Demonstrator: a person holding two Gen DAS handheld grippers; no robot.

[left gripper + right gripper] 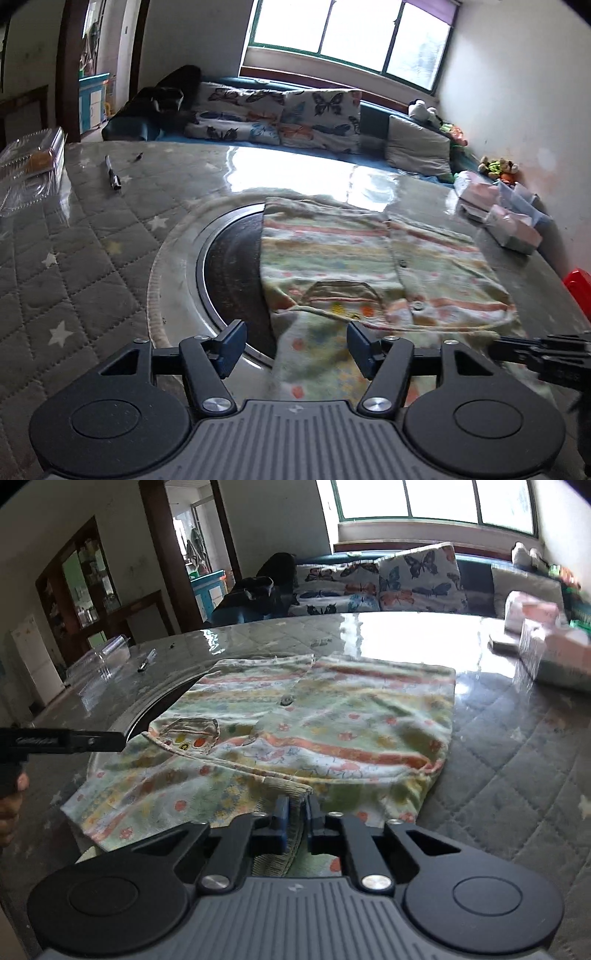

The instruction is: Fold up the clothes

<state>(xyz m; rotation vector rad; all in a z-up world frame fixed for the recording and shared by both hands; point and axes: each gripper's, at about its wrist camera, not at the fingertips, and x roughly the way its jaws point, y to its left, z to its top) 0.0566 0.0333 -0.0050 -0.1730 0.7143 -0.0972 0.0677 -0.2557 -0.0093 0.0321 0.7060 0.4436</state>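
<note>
Striped shirt [314, 731], pale green with orange bands and small floral print, lies flat on the quilted star-patterned table cover [74, 258], partly over a round dark inset [236, 266] in the tabletop. Its ribbed neck edge is nearest the cameras and its hem lies toward the window, so the long axis runs away from the viewer; the buttoned placket [286, 701] follows that line, and a small chest pocket [192, 733] sits to its left in the right wrist view. A sleeve spreads out toward the near left. The right gripper [295, 823] is clenched on the ribbed edge of the shirt, the blue pads pressed close with cloth between them. The left gripper [293, 349] is released, jaws wide apart, hovering over the near sleeve cloth without pinching it. Farther off, a dark pen [112, 173] and a clear plastic container [33, 162] sit at the table's left, well apart from the shirt. Pink boxes [513, 221] stand near its right side. Beyond the table, butterfly-print cushions [280, 118] line a bench under a bright window [351, 33].
</note>
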